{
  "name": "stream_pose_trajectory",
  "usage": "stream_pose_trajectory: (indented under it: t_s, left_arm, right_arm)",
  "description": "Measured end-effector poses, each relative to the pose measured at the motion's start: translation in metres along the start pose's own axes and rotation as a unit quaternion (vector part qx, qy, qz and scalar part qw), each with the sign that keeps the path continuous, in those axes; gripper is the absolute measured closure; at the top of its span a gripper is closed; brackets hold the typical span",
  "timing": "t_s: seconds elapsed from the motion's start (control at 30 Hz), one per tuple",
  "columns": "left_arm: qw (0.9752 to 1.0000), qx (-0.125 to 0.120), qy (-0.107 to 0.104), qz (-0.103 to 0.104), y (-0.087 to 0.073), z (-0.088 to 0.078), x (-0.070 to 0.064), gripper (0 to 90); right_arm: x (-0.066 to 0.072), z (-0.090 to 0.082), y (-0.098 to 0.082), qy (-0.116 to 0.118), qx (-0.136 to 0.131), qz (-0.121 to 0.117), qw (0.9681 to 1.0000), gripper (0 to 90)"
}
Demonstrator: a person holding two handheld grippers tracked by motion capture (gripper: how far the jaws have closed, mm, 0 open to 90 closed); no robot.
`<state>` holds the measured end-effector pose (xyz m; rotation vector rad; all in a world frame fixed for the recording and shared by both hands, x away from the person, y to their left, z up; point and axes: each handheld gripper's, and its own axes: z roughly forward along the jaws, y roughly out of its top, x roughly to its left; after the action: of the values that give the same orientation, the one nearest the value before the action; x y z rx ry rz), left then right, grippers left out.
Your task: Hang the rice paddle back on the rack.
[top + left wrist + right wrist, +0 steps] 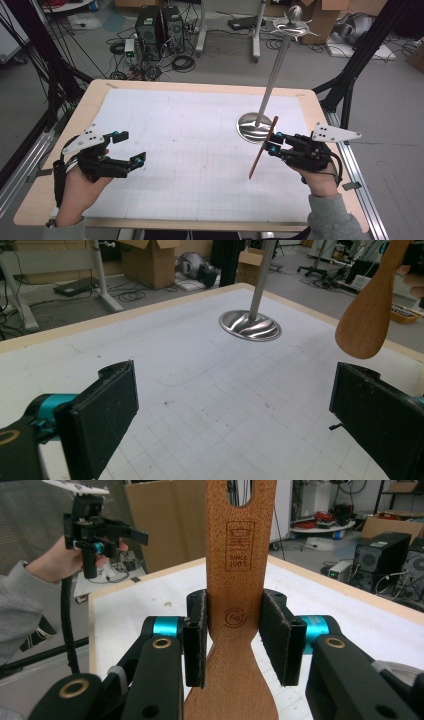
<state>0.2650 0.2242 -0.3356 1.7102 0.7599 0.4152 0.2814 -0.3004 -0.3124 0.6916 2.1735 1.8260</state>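
Jaws of the right gripper (270, 142) are pinching a wooden spatula (263, 147) by its flat handle — pads pressing both edges in the right gripper view, blade hanging below them, hole end pointing away. From above, the spatula is tilting over the table (200, 85), clear of its surface, just beside the round base of a metal stand (254, 127). The left gripper (131, 148) is hovering well apart over the white mat (190, 150) — jaws spread wide, gripping nothing.
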Motion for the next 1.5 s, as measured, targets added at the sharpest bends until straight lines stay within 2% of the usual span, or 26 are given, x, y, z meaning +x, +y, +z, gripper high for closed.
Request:
stream_pose_trajectory:
  t_s: [0.23, 0.7, 0.93, 1.03, 1.23, 1.4, 1.5]
  left_arm:
    - [1.0000, 0.002, -0.002, -0.001, 0.000, 0.003, 0.000, 5.8]
    - [1.0000, 0.002, -0.003, -0.003, -0.001, 0.003, -0.001, 5.8]
    - [1.0000, 0.002, -0.004, -0.002, -0.002, 0.003, -0.001, 5.9]
    - [1.0000, 0.002, -0.004, -0.004, -0.002, 0.003, -0.001, 5.8]
    - [1.0000, 0.004, -0.006, -0.007, -0.004, 0.003, 0.002, 5.8]
    - [0.9999, 0.005, -0.003, -0.010, -0.005, 0.002, 0.004, 5.8]
    - [0.9998, -0.003, -0.004, -0.019, -0.008, 0.001, 0.006, 5.9]
  right_arm:
    - [-0.008, -0.012, 0.009, -0.004, 0.006, -0.010, 0.9999, 64.8]
    - [-0.030, -0.033, 0.026, -0.006, -0.025, -0.008, 0.9996, 64.7]
    - [-0.040, -0.035, 0.037, -0.015, -0.016, -0.012, 0.9997, 64.8]
    - [-0.047, -0.035, 0.041, -0.026, -0.011, -0.014, 0.9995, 64.7]
    - [-0.056, -0.041, 0.053, -0.035, -0.026, -0.015, 0.9989, 64.7]
    - [-0.066, -0.043, 0.059, -0.045, -0.020, -0.011, 0.9988, 64.7]
    - [-0.071, -0.042, 0.062, -0.044, -0.022, -0.013, 0.9987, 64.7]
